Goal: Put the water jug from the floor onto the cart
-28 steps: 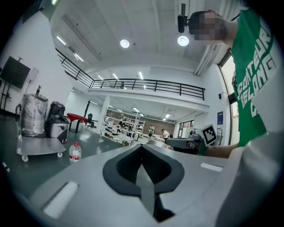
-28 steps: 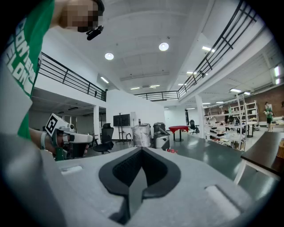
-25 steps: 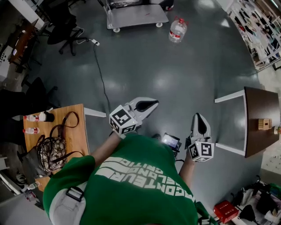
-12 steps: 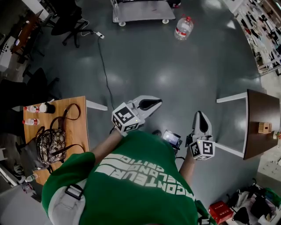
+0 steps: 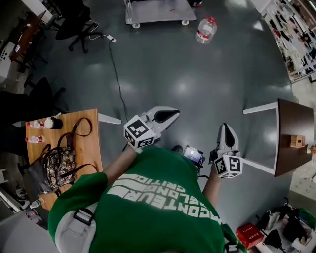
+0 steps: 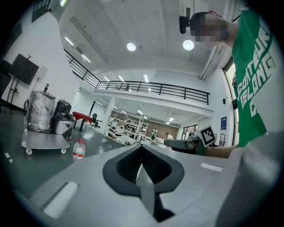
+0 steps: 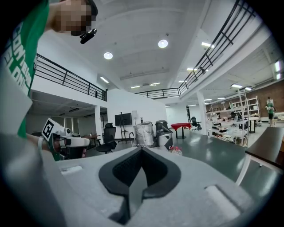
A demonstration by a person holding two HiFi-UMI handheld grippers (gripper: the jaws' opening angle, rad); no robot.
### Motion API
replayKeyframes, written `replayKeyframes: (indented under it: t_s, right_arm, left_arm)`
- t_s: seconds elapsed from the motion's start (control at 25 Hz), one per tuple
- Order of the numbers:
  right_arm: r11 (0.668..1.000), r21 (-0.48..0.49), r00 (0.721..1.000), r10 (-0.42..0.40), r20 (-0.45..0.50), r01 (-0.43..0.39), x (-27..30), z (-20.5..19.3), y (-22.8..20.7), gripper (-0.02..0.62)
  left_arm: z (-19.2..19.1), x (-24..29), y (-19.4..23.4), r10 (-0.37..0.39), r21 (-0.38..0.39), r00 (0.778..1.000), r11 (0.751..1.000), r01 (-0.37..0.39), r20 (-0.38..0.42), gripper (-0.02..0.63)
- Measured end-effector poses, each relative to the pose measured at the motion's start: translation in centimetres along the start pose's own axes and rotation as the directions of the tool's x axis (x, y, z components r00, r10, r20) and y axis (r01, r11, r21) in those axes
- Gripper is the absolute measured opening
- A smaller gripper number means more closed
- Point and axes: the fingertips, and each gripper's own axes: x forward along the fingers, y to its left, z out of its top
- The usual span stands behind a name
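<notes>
Head view: glossy grey floor [image 5: 197, 84]; water jug [image 5: 206, 29] stands upright on it just right of the cart [image 5: 157, 11], well apart from both grippers. Left gripper view: left gripper [image 6: 141, 148] fingers closed, empty; water jug beside the cart. Right gripper view: right gripper [image 7: 141, 153] fingers closed, empty; cart ahead, open hall.

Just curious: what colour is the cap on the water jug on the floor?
Red. The water jug shows its cap best in the head view.
</notes>
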Motion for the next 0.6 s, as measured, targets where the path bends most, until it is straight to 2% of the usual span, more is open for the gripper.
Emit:
replayKeyframes:
  t_s: [0.36, 0.6]
  right_arm:
    - [1.0, -0.023, 1.0, 0.013, -0.021, -0.014, 1.9, 0.2, 4.0, -0.008]
    - [0.999, -0.025, 0.999, 0.026, -0.043, -0.027, 3.0, -0.7, 8.0, -0.008]
  left_arm:
    - [-0.3, -2.9, 1.6, -0.02, -0.021, 1.0, 1.0, 0.02, 0.003, 0.012]
    - [-1.4, -6.9, 3.4, -0.018, -0.059, 1.0, 0.998, 0.017, -0.003, 0.012]
